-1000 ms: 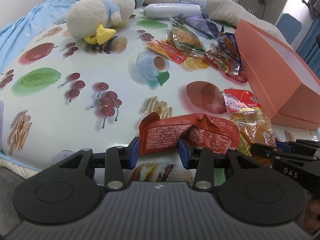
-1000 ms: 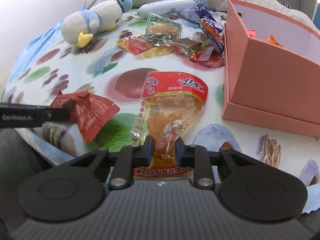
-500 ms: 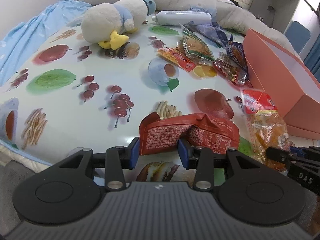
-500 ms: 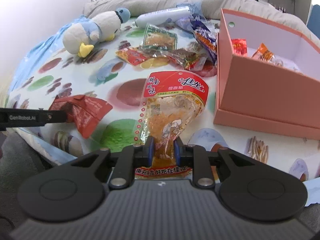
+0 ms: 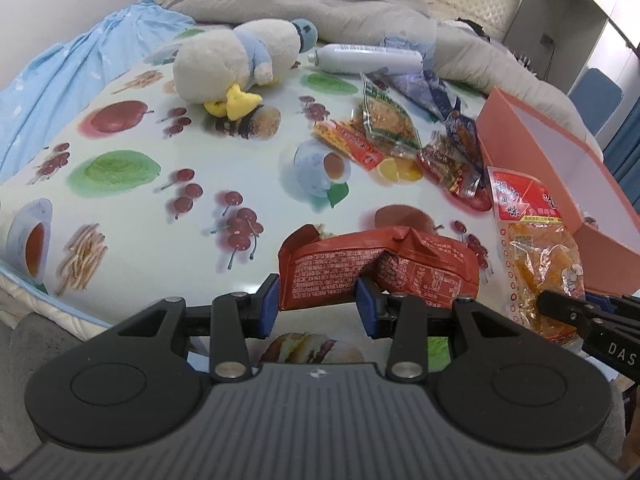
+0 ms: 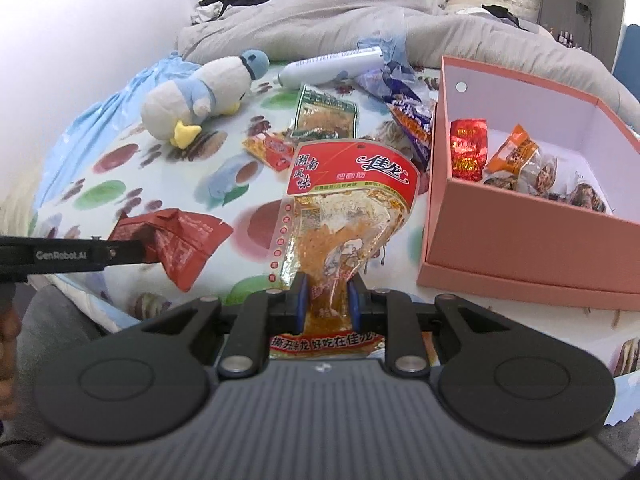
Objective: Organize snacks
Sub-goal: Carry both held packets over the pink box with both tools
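My left gripper (image 5: 317,307) is shut on a crumpled red snack packet (image 5: 376,266), held above the fruit-print cloth; the packet also shows in the right wrist view (image 6: 180,240). My right gripper (image 6: 327,304) is shut on the bottom of a clear packet with a red header (image 6: 340,216), lifted and upright; it also shows in the left wrist view (image 5: 536,248). A pink open box (image 6: 532,244) stands to the right and holds several wrapped snacks (image 6: 512,156). More snack packets (image 5: 384,120) lie in a loose pile beyond.
A plush penguin (image 5: 236,64) and a white bottle (image 5: 368,56) lie at the far side of the cloth. A grey duvet (image 5: 304,0) is bunched behind them. The cloth's near edge (image 5: 60,296) drops off at the lower left.
Both grippers have risen and pulled back with their packets. The clear packet has lifted off the cloth and stands upright, and the inside of the pink box has come into view.
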Tool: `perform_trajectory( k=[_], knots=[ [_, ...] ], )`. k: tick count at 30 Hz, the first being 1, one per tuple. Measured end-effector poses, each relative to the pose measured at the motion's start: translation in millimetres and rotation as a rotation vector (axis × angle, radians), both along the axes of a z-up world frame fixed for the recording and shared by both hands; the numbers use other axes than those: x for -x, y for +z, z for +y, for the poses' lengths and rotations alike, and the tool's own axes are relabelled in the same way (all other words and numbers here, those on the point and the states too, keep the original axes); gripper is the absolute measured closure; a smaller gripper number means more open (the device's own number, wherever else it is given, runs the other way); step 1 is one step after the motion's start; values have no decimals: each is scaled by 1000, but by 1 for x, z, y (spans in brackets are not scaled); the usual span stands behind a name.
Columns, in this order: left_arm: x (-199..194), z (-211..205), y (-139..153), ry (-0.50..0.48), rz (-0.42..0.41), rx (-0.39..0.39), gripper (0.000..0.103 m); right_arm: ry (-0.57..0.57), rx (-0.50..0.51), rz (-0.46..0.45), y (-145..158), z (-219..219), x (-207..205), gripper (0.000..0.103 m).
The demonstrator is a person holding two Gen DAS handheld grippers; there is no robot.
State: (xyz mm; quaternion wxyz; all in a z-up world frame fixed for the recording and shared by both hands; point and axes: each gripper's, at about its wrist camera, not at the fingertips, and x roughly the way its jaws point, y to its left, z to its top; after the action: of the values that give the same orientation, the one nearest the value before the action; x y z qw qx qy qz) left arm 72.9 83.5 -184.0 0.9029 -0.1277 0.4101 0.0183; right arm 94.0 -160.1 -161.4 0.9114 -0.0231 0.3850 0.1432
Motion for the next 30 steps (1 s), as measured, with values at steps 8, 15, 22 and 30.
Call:
perform_trajectory(
  k=[8, 15, 22, 30],
  knots=[
    [12, -5, 28, 8, -41, -28, 57, 10, -31, -25, 24, -3, 6, 79],
    [17, -14, 55, 12, -92, -3, 57, -14, -45, -74, 50, -19, 8, 79],
    [7, -42, 77, -47, -147, 20, 57, -88, -59, -111, 66, -49, 9, 79],
    [-11, -84, 86, -146, -168, 54, 57, -181, -63, -145, 76, -84, 19, 79]
  ],
)
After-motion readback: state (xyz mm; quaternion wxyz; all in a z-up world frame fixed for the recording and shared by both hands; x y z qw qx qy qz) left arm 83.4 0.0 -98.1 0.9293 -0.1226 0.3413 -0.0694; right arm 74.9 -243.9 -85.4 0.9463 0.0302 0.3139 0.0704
